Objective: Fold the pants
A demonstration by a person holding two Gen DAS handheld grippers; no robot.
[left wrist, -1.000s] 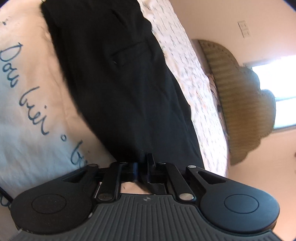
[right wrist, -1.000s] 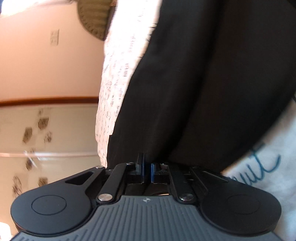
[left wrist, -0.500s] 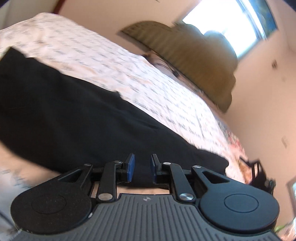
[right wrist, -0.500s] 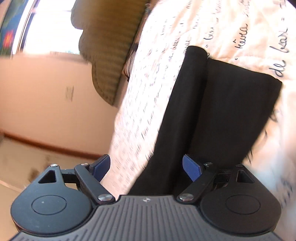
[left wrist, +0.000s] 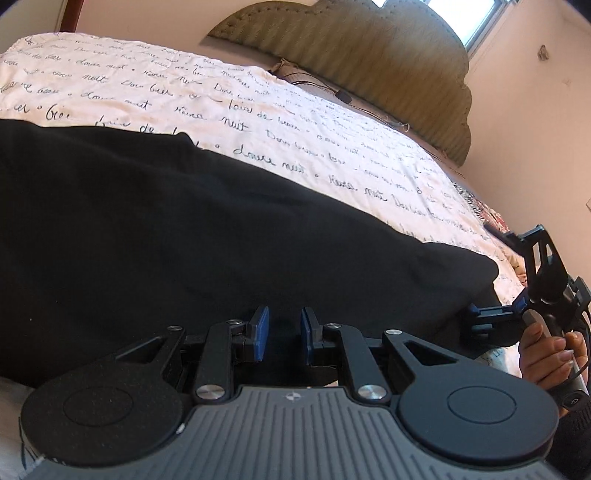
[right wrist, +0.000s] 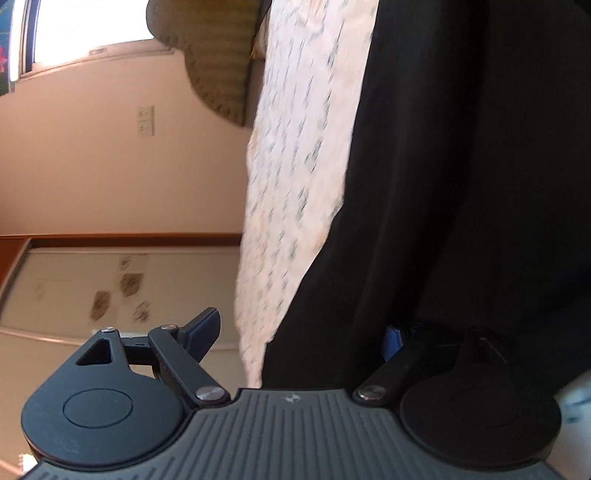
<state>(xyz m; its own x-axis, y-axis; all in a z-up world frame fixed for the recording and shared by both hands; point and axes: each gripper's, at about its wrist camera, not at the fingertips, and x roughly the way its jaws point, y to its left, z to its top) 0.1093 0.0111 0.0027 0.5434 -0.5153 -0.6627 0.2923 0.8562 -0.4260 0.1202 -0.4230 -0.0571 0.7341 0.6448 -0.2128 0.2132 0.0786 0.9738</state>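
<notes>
The black pants (left wrist: 184,229) lie folded lengthwise on a white bedspread (left wrist: 258,110) with blue handwriting print. My left gripper (left wrist: 282,334) sits low at the pants' near edge, its blue pads a small gap apart, with nothing gripped between them. My right gripper (right wrist: 301,338) is wide open over the pants' end (right wrist: 443,184), the dark cloth lying between its blue fingers (right wrist: 201,332). The right gripper also shows in the left wrist view (left wrist: 491,317), held by a hand at the pants' right end.
An olive padded headboard (left wrist: 369,55) stands behind the bed with a cable (left wrist: 343,96) at its foot. A peach wall with a light switch (right wrist: 145,121), a window (right wrist: 85,29) and a spotted floor (right wrist: 110,291) lie beside the bed's edge.
Both grippers held the pants shut a second ago, then let go. The left jaws opened slightly and the right opened wide. Both views swung to a low angle along the bed.
</notes>
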